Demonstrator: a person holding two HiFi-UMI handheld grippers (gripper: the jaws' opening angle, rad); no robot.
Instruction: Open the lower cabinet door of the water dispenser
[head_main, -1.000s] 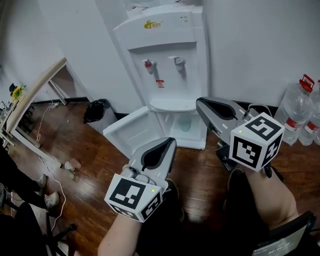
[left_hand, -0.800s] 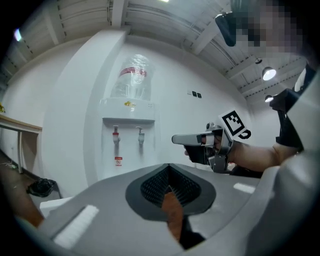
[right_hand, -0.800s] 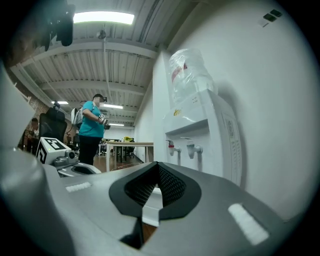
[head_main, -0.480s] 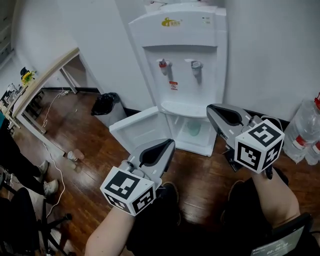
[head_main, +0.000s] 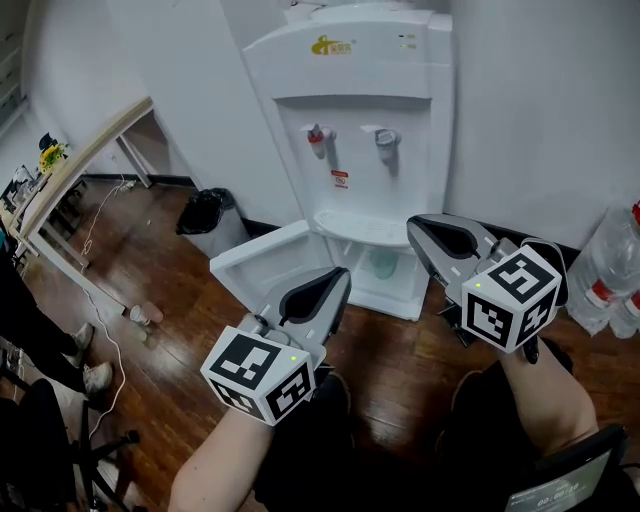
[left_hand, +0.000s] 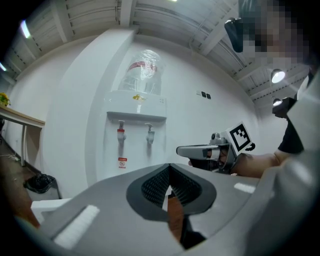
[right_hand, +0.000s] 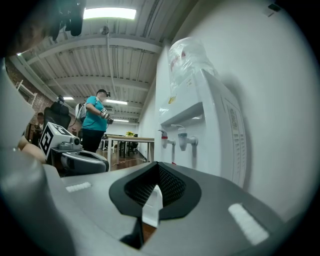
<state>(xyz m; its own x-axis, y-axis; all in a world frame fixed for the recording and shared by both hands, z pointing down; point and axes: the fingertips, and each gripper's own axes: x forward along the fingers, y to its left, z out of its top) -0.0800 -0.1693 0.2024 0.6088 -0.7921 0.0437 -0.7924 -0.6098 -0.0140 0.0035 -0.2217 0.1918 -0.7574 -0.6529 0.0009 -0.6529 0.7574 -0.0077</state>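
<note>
The white water dispenser (head_main: 350, 120) stands against the wall, with a red tap and a blue tap. Its lower cabinet door (head_main: 262, 268) is swung out to the left, and the cabinet's inside (head_main: 385, 268) shows. My left gripper (head_main: 335, 278) hangs in front of the open door, shut and empty, not touching it. My right gripper (head_main: 416, 228) floats before the cabinet's right side, also shut with nothing in it. In the left gripper view the left gripper (left_hand: 170, 172) points at the dispenser (left_hand: 135, 130). In the right gripper view the right gripper (right_hand: 157, 172) sits beside the dispenser (right_hand: 200, 120).
A black bin bag (head_main: 203, 214) sits left of the dispenser and a wooden desk (head_main: 80, 165) further left. Water bottles (head_main: 612, 272) stand at the right wall. A cable and a paper cup (head_main: 140, 315) lie on the wooden floor. A person in teal (right_hand: 95, 120) stands far off.
The head view has lifted, so more of the dispenser shows. Both grippers have drifted slightly and stay shut. The lower door stays swung open.
</note>
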